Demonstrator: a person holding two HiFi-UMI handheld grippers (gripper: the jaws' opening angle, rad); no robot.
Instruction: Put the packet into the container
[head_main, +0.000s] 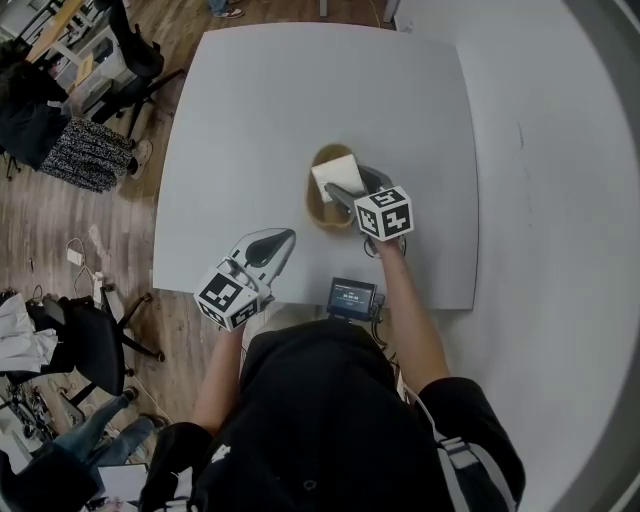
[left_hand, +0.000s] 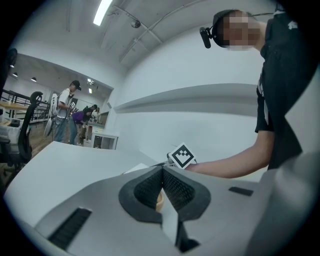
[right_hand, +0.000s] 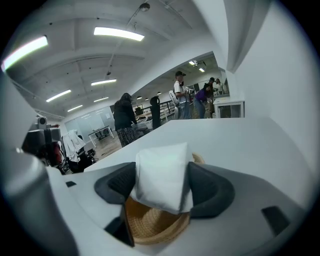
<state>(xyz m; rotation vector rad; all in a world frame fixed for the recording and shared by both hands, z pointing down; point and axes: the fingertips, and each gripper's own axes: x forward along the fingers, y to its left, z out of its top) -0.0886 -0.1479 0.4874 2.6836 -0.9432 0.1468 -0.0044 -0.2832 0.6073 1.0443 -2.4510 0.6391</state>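
A white packet sits squeezed between the pads of my right gripper, held over a round woven straw container. From the head view the packet hangs just above the container near the middle of the white table, with the right gripper reaching in from the near side. My left gripper rests low over the table's front part, to the left of the container, jaws together and nothing between them. In the left gripper view the left gripper points toward the right gripper's marker cube.
A small black device with a screen sits at the table's front edge. Office chairs and bags stand on the wooden floor left of the table. A white wall runs along the right. People stand far off in the room.
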